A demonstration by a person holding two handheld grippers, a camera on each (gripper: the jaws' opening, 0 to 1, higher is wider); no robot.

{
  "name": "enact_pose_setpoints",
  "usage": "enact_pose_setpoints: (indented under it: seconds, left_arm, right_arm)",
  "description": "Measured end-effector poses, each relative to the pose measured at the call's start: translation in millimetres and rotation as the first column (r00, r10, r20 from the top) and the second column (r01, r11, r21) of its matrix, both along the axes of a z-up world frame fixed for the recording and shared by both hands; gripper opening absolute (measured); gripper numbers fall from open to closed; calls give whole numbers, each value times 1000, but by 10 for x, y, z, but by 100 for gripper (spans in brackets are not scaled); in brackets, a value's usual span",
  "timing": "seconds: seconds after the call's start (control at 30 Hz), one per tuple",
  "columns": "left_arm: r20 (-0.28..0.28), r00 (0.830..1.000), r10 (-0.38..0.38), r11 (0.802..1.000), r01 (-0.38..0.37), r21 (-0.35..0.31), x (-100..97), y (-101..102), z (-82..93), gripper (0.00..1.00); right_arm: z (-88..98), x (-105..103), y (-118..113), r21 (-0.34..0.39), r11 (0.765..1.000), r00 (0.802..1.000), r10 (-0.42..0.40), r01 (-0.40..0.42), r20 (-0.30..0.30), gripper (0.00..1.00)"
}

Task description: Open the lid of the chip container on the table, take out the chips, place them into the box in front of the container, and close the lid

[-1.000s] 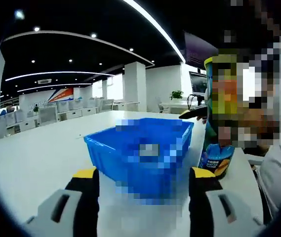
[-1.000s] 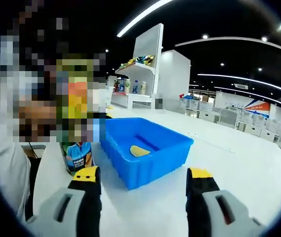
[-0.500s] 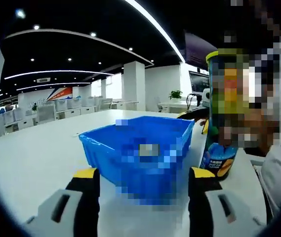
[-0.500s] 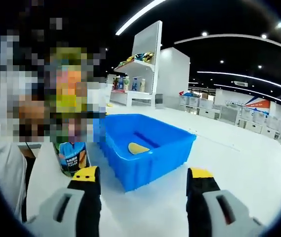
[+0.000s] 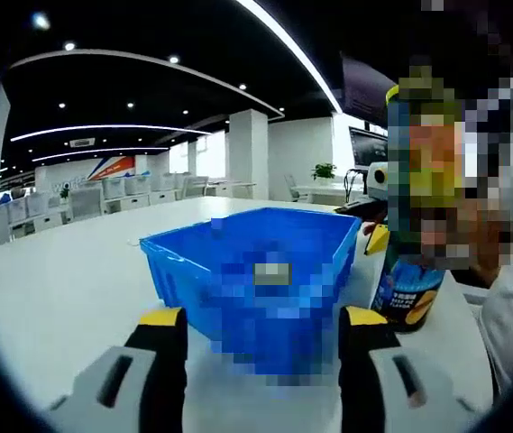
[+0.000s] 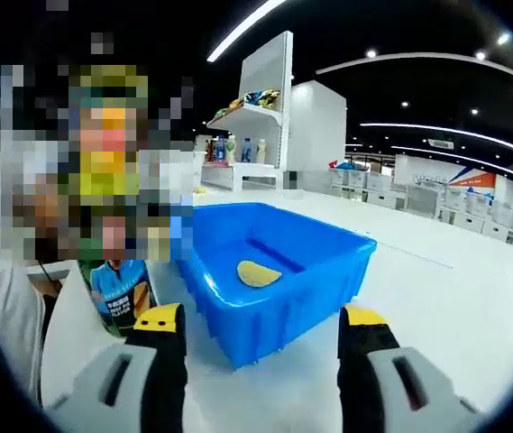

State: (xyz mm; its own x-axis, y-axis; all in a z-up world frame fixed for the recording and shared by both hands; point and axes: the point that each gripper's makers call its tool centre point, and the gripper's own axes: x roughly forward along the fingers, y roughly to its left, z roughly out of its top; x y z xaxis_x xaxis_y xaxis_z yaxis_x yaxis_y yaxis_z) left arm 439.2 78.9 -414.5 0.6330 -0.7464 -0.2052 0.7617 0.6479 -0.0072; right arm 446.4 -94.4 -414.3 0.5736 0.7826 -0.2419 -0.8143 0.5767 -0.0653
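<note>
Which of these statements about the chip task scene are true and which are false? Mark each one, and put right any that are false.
1. The box is blue. True.
2. A yellow chip lies inside the box. True.
3. The right tool grips the chip. False: its jaws stand apart with nothing between them, short of the box.
4. The chip container stands inside the box. False: it stands on the white table beside the box.
5. The left tool is open. True.
6. The table is dark wood. False: it is white.
</note>
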Motion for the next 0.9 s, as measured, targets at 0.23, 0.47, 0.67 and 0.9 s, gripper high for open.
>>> enact_pose_setpoints:
  seconds: [0.23,0.47,0.67,0.9]
  left_arm:
    - [7,1000,11,1000,-11,-2,43,-11,-5,66]
    - [15,1000,11,1000,-11,9,75,-7,-32,63]
    - [5,1000,23,1000,-23,-2,103,22,-43,59]
    - [8,1000,29,1000,-29,-2,98,34,-53,56]
  right_arm:
    - [-34,14,86,-11,1000,1000,-6,6,8,69]
    - [-56,-8,182,-4,1000,1000,4,-4,1,69]
    - [-78,24,170,-16,1000,1000,-26,26,11,60]
    - [-115,14,129,-27,999,1000,-29,29,-1,55]
